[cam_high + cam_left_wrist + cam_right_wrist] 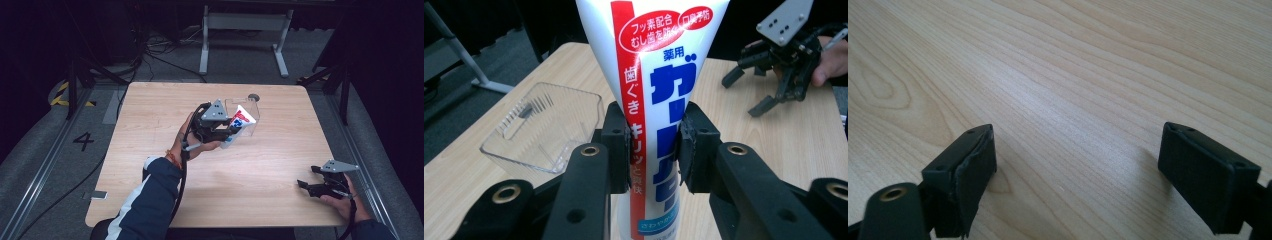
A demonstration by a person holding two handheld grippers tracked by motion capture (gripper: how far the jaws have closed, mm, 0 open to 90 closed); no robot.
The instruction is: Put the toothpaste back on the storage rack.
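Observation:
A white toothpaste tube [655,75] with a red stripe and blue Japanese lettering is pinched between the pads of my left gripper [655,147], which is shut on it. From above, the tube [241,120] is held above the middle of the table, at a clear plastic container [248,109]. In the left gripper view that container [541,127] lies to the tube's left on the wood. My right gripper [306,187] rests low at the table's front right, open, with only bare wood between its fingertips [970,172].
The light wooden table [150,150] stands on grey carpet. A small dark round piece [254,97] lies behind the container. A white desk frame [245,35] and cables sit beyond the far edge. A metal rail [45,165] runs along the left.

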